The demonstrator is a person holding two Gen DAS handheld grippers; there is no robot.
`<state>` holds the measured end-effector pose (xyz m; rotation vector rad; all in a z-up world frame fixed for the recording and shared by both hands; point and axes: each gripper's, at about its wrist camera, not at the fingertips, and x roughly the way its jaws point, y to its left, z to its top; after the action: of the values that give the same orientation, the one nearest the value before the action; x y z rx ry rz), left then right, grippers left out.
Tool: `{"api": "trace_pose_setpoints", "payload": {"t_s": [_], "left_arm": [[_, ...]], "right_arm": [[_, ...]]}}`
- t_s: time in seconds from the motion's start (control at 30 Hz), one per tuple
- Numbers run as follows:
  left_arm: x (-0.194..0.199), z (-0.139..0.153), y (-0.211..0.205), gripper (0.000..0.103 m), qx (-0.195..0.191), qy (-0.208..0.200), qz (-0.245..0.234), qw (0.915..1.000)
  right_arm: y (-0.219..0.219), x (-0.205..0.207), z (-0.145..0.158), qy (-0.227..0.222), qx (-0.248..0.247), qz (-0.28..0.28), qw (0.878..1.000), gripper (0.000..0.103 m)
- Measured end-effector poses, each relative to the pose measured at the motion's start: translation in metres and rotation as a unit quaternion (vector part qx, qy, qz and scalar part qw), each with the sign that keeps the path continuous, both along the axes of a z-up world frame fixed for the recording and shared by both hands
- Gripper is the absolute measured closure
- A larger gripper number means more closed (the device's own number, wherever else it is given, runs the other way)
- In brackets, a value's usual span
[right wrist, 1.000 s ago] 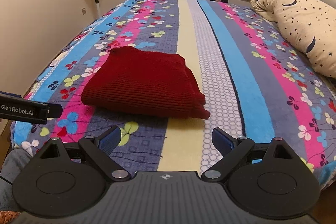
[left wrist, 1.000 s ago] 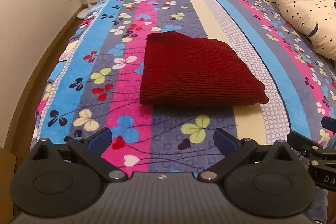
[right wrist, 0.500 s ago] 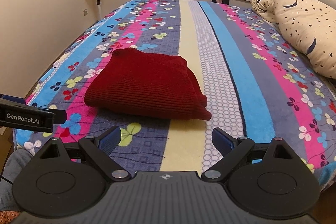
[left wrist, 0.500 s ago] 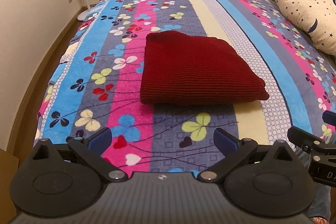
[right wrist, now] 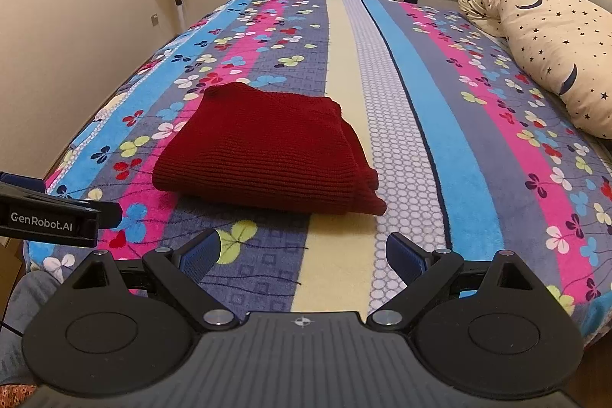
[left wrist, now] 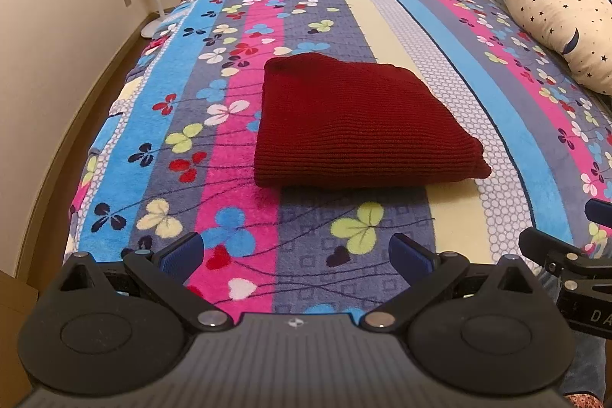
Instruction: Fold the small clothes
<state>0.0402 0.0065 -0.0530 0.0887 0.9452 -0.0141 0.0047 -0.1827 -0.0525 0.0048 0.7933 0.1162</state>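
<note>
The folded red sweater (left wrist: 355, 125) lies on the striped floral bed (left wrist: 229, 201), ahead of both claws and touching neither. The left claw (left wrist: 296, 255) is spread wide with nothing between its fingers, low over the bed's near edge, the sweater straight ahead and slightly right. The right claw (right wrist: 302, 257) is likewise spread and holds nothing, with the sweater (right wrist: 264, 150) ahead and left of it.
</note>
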Motion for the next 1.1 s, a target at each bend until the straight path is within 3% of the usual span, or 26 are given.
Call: {"api": "trace_pose_setpoints", "payload": {"t_s": [1.1], "left_arm": [[0.0014,-0.0058,0.0019,0.000,0.009,0.006,0.008,0.9999]], "right_arm": [[0.0030,0.0021,-0.0035,0.005,-0.003,0.006,1.000,0.009]]}}
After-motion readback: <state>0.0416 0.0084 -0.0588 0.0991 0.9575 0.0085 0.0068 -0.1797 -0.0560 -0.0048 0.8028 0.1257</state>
